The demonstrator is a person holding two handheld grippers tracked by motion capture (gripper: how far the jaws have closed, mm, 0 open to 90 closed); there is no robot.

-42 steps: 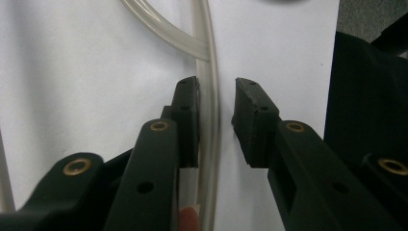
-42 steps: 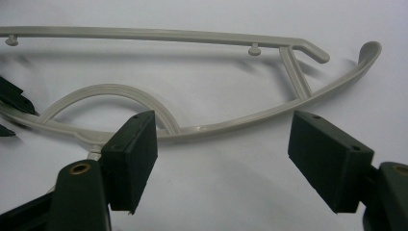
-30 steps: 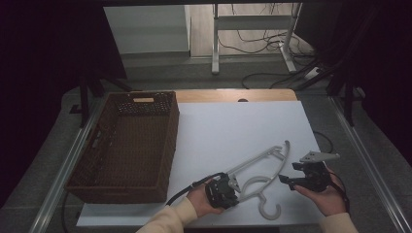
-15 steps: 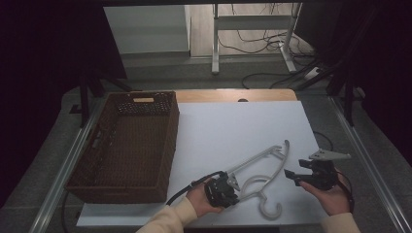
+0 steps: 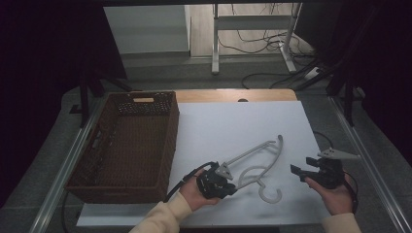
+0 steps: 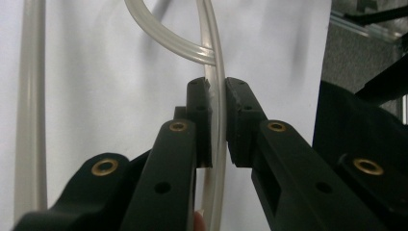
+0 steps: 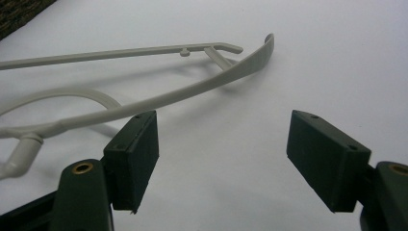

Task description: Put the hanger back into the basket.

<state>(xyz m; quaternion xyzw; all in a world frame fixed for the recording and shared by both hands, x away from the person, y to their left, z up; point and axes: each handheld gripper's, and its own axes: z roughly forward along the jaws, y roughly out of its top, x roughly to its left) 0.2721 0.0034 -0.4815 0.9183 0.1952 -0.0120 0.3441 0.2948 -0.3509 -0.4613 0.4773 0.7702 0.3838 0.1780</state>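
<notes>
A pale grey plastic clothes hanger (image 5: 252, 153) lies on the white table top (image 5: 233, 121), its hook toward the front edge. My left gripper (image 5: 234, 183) is at the hanger's near left end, and its pads are shut on a thin bar of the hanger (image 6: 217, 120). The left gripper (image 6: 217, 103) shows that bar pinched between both pads. To the right of the hanger my right gripper (image 5: 301, 166) is open and clear of it. In the right gripper view the right gripper (image 7: 223, 142) has bare table between its pads, and the hanger (image 7: 192, 94) runs past just above the left pad.
A dark brown wicker basket (image 5: 171, 141) stands along the table's left side. Beyond the far edge are a table frame and cables (image 5: 252, 39) on the floor. Metal rails (image 5: 362, 150) run down both sides.
The left gripper has risen a little with the hanger, whose hook has shifted away from the front edge. The right gripper has drifted slightly right, away from the hanger.
</notes>
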